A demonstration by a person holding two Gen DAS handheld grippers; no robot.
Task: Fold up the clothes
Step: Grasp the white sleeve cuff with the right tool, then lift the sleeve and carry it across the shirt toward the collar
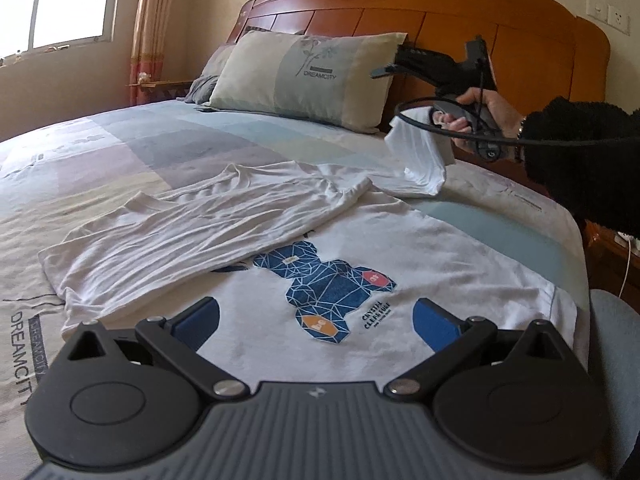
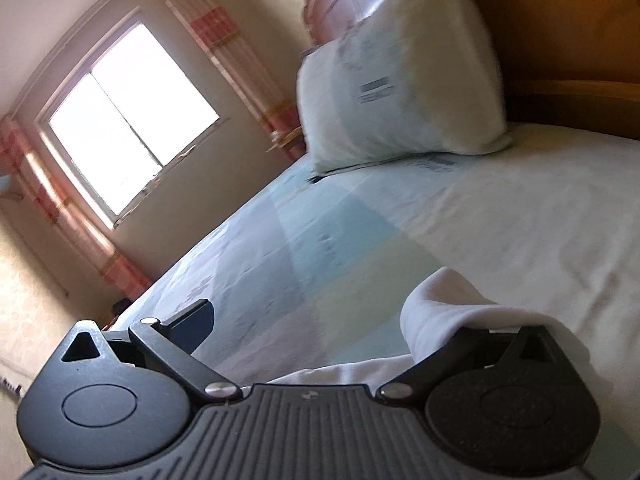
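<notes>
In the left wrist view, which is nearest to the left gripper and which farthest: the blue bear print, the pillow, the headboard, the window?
From the left gripper, jaws open over the shirt:
1. Blue bear print, straight ahead on the white T-shirt.
2. Pillow, at the head of the bed.
3. Headboard, just behind the pillow.
The window, far left, is also distant; I cannot rank it against the headboard.
</notes>
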